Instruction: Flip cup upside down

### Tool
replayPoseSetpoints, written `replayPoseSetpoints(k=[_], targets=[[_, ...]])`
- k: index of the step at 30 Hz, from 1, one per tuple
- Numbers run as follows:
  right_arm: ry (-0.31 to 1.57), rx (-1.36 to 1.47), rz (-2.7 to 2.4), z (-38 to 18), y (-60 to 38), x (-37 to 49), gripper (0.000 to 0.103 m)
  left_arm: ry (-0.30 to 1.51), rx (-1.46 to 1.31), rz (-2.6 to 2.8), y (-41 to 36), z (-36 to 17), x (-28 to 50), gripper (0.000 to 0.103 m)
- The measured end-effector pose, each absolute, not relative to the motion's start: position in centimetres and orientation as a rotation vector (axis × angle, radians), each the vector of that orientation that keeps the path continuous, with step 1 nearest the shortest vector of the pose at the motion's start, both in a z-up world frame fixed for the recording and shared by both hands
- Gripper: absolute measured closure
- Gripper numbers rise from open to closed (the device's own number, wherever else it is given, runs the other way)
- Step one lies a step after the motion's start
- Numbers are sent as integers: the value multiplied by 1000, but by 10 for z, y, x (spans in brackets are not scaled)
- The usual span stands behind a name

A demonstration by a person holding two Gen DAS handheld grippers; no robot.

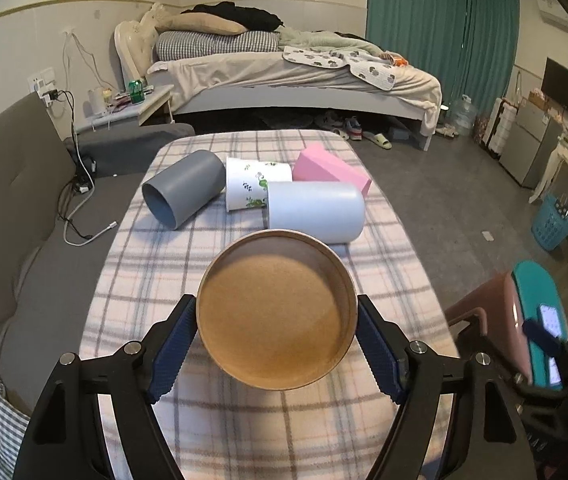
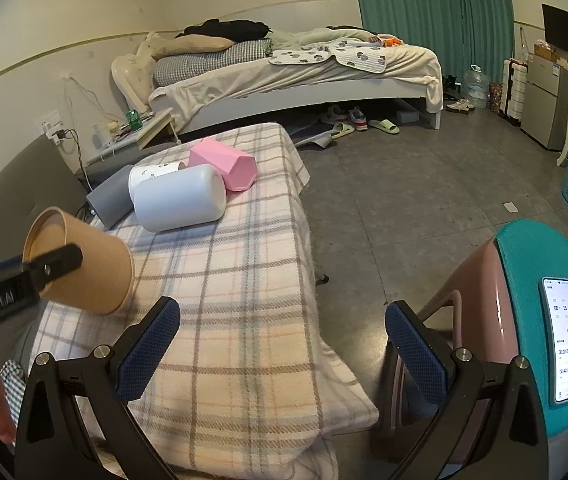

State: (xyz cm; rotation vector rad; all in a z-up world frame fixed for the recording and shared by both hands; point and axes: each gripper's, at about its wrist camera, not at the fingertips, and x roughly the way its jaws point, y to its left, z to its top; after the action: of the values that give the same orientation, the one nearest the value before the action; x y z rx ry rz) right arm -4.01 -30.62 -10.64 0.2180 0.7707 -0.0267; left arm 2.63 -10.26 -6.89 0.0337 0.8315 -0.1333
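Holding a brown paper cup [image 1: 276, 312] clamped between its blue pads, your left gripper [image 1: 276, 342] keeps it lifted above the plaid blanket [image 1: 243, 432] — tilted, its recessed base facing the left wrist camera. Your right gripper [image 2: 282, 344] hangs with fingers spread wide, gripping nothing. Farther along the blanket lie a grey cup [image 1: 183, 188], a floral cup [image 1: 253, 189], a white cup [image 1: 316, 211] and a pink cup [image 1: 330, 172] — all on their sides.

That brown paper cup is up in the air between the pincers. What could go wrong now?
The left gripper squeezes the brown paper cup only at its sides, so the thin wall might buckle or slip free. The white cup and three others lie close behind, so setting it down could bump them. The plaid blanket looks soft; the cup may tip.
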Motion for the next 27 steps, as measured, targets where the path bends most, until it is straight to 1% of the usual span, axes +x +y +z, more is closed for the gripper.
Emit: replayPoseSetpoints(k=[8,19,27], targets=[[786,225,-23,-112,-306,-33,0,857,25,-171,-110,-66,53,24],[810,220,-6,-122,-298,-18,0,973,29,-179,-114,-92,89,24],[823,217,-14,-128,-298,-12,0,974,5,-178,-111,-96,101,24]])
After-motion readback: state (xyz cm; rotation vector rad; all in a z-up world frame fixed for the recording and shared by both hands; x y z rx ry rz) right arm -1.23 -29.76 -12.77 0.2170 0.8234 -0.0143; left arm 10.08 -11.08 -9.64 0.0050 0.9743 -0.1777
